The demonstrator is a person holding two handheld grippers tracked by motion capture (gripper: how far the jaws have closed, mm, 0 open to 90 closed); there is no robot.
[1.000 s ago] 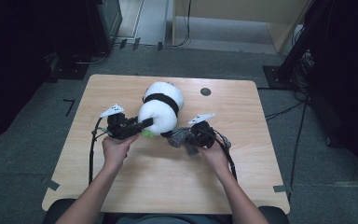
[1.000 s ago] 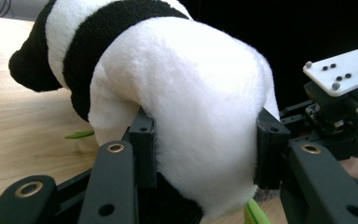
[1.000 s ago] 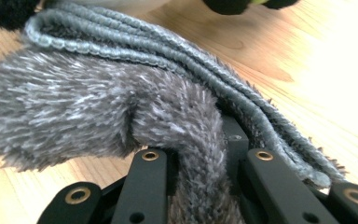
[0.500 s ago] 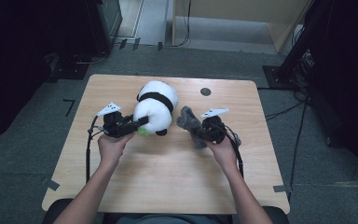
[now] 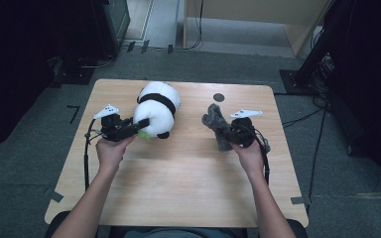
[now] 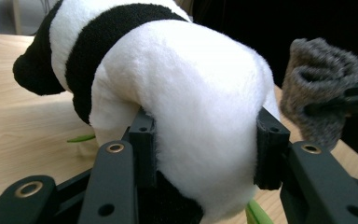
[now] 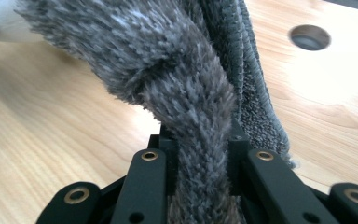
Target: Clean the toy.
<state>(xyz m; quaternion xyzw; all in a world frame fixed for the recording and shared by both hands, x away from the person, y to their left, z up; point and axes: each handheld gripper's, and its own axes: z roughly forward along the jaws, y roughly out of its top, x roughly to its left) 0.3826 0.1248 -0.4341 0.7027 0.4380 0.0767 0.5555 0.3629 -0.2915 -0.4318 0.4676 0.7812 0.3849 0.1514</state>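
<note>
No legible writing on panda plush (image 5: 156,106), grey sock (image 5: 218,125)

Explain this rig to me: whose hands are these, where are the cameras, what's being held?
No robot arm: a person at a wooden table holds a two-jaw gripper in each hand. The high view looks down from above; each of the other two views rides on one gripper and looks along its black jaws. The left gripper is shut on a plush panda, white fur bulging between the pads. The right gripper is shut on a grey fuzzy cloth, held above the tabletop. A dark round hole sits near the far edge.
</note>
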